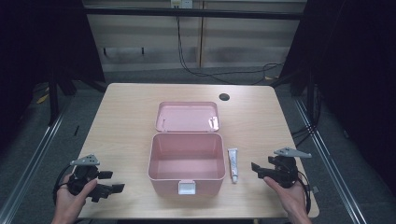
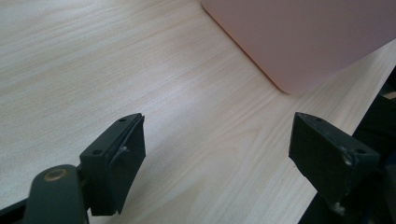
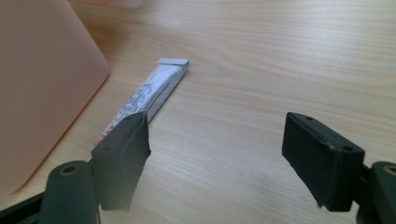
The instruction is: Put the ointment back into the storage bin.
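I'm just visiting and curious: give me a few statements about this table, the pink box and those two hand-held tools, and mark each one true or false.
1. The pink box has its lid open. True.
2. A white tube lies inside the box. False: it lies on the table, beside the box on its right.
3. The right tool stands open with nothing between its jaws. True.
4. The left tool is clamped on the box. False: it is open and apart from the box, near the table's front edge.
5. The tube stands upright. False: it lies flat.
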Action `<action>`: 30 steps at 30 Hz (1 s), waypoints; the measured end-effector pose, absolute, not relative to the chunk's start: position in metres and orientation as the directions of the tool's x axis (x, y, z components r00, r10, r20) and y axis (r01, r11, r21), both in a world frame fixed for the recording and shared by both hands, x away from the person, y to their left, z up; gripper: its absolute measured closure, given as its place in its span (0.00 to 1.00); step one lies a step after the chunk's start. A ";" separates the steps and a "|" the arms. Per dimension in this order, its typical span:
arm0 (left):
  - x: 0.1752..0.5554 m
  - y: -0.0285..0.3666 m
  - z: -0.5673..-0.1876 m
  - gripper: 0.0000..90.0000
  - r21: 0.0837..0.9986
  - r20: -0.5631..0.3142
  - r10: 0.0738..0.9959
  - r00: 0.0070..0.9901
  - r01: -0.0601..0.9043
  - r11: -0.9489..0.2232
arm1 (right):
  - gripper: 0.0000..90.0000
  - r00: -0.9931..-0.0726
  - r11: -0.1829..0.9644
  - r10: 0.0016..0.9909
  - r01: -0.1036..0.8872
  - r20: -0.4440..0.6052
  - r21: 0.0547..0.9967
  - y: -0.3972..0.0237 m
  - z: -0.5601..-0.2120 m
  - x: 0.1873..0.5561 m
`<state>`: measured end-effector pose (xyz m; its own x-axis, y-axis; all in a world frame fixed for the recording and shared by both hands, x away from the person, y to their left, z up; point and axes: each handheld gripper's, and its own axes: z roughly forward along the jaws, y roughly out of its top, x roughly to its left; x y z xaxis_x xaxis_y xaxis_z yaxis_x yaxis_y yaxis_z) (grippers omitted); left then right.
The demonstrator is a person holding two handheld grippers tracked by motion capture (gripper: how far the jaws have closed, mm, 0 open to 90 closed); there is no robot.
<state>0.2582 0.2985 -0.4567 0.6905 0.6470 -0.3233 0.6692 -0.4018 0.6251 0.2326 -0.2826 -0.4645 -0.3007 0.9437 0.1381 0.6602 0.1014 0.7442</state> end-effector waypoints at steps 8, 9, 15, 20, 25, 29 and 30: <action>0.258 0.299 -0.456 0.21 0.625 -0.323 0.646 0.691 0.669 -0.403 | 0.24 -0.333 0.084 0.926 0.640 0.176 0.764 -0.284 -0.460 0.230; 0.258 0.299 -0.456 0.21 0.626 -0.321 0.647 0.691 0.668 -0.403 | 0.24 -0.335 0.081 0.924 0.646 0.186 0.759 -0.285 -0.459 0.230; 0.258 0.300 -0.456 0.21 0.625 -0.325 0.648 0.689 0.671 -0.400 | 0.34 -0.357 0.069 0.904 0.665 0.235 0.744 -0.285 -0.449 0.229; 0.258 0.299 -0.456 0.21 0.623 -0.328 0.649 0.686 0.674 -0.398 | 0.42 -0.378 0.113 0.905 0.659 0.197 0.744 -0.277 -0.441 0.230; 0.259 0.299 -0.457 0.21 0.620 -0.325 0.649 0.687 0.673 -0.402 | 0.46 -0.355 0.085 0.903 0.701 0.242 0.709 -0.271 -0.434 0.234; 0.259 0.298 -0.458 0.21 0.619 -0.323 0.652 0.686 0.674 -0.403 | 0.48 -0.356 0.084 0.899 0.711 0.255 0.698 -0.263 -0.430 0.239; 0.259 0.298 -0.458 0.21 0.619 -0.321 0.652 0.687 0.674 -0.405 | 0.49 -0.359 0.087 0.899 0.708 0.251 0.701 -0.261 -0.429 0.240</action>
<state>0.2591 0.2978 -0.4578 0.6866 0.6524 -0.3209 0.6735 -0.4047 0.6185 0.2398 -0.2613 -0.4287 -0.3590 0.8989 0.2514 0.7079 0.0866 0.7010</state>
